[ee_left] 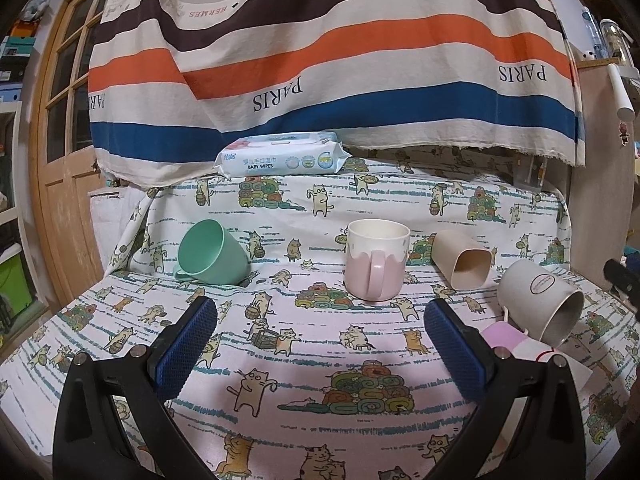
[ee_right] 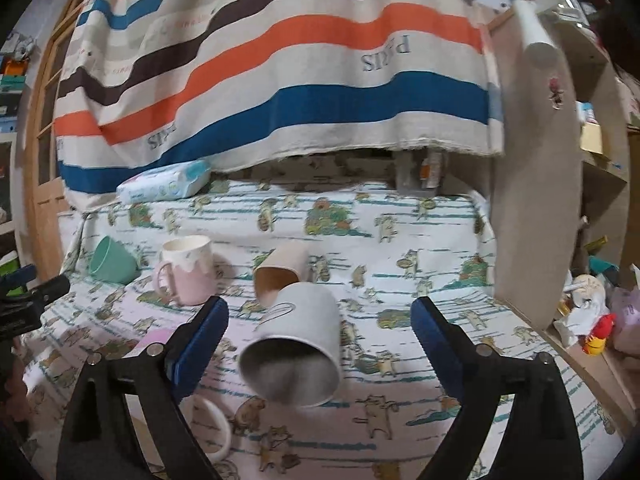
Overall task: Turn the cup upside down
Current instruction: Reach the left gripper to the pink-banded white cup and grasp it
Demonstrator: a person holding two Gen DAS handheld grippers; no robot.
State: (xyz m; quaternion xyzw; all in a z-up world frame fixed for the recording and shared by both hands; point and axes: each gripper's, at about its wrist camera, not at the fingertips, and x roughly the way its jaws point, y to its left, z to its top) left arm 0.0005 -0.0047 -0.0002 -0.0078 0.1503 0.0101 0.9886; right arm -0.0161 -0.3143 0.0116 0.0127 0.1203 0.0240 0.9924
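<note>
A pink mug with a white drip rim [ee_left: 375,264] stands upright on the cat-print cloth, straight ahead of my open, empty left gripper [ee_left: 320,312]; it also shows in the right wrist view [ee_right: 188,270]. A green cup [ee_left: 212,252] lies tilted to its left. A beige square cup [ee_left: 464,260] and a white mug [ee_left: 544,300] lie on their sides to the right. In the right wrist view the white mug [ee_right: 296,340] lies on its side, mouth toward me, between the fingers of my open right gripper [ee_right: 320,312], untouched.
A pack of baby wipes [ee_left: 280,158] lies at the back under a hanging striped cloth [ee_left: 320,60]. A pink-and-white object [ee_left: 516,344] lies by the left gripper's right finger. A wooden door [ee_left: 60,120] stands left; a shelf panel [ee_right: 536,200] stands right.
</note>
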